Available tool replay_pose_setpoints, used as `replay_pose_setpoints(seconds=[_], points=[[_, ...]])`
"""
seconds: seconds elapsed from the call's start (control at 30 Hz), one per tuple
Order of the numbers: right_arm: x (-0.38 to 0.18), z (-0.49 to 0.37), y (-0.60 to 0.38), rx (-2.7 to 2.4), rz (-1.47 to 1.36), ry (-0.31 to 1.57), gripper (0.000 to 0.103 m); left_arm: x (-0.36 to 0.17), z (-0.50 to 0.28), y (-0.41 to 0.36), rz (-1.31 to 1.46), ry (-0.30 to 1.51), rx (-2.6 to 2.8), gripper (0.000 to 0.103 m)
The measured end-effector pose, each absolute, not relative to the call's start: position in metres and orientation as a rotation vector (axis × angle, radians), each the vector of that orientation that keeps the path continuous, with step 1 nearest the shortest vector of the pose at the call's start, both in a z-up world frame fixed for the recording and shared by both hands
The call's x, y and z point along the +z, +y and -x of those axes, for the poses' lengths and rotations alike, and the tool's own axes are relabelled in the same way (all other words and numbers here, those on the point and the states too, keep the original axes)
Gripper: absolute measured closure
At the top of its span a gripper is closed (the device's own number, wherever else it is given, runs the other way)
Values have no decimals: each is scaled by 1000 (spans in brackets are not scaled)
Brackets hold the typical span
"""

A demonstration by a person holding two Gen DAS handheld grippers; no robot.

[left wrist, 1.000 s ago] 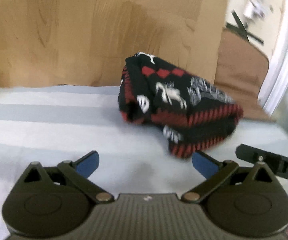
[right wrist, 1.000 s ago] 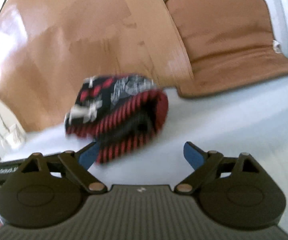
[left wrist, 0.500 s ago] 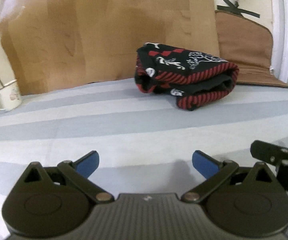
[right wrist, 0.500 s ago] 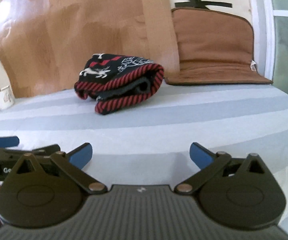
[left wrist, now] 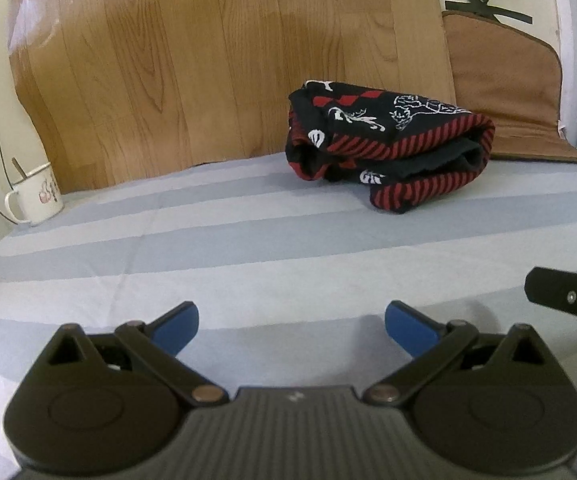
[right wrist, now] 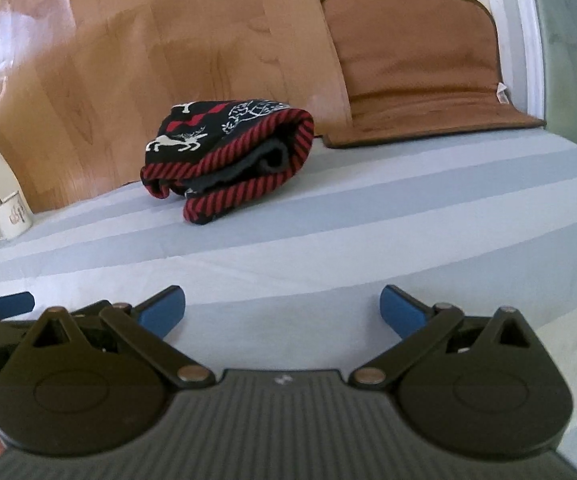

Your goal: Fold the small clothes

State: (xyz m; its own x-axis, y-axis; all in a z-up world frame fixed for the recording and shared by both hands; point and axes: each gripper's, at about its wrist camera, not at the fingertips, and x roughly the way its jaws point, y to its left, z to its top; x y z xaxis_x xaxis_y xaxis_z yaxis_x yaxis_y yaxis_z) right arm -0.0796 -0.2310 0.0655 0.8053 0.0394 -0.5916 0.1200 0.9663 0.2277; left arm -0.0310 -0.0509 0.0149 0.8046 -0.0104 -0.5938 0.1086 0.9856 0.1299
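Note:
A small black knit garment with red stripes and white reindeer figures (left wrist: 388, 152) (right wrist: 228, 156) lies folded into a thick bundle at the far side of the grey-and-white striped sheet (left wrist: 248, 248). My left gripper (left wrist: 291, 324) stands open near the front of the sheet, well short of the bundle, with nothing between its blue pads. My right gripper (right wrist: 282, 310) is open as wide and empty, just as far from the garment. Each gripper's tip shows at the edge of the other's view.
A wooden headboard (left wrist: 228, 60) rises behind the garment. A brown padded mat (right wrist: 420, 80) leans at the back right. A white enamel mug (left wrist: 34, 200) with a stick in it stands at the far left edge. A window frame (right wrist: 532, 40) borders the right side.
Both grippers have drawn back from the folded garment, which was close in front of them and now lies far off. The right jaws widened a little. The garment stays put.

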Motion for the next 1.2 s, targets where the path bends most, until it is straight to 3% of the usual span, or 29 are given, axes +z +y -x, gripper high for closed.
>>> replay_pose_setpoints(seconds=[1.2], points=[[67,80,-235,-34,-290,617,0,22,43,-57,-196,593,-14,0]])
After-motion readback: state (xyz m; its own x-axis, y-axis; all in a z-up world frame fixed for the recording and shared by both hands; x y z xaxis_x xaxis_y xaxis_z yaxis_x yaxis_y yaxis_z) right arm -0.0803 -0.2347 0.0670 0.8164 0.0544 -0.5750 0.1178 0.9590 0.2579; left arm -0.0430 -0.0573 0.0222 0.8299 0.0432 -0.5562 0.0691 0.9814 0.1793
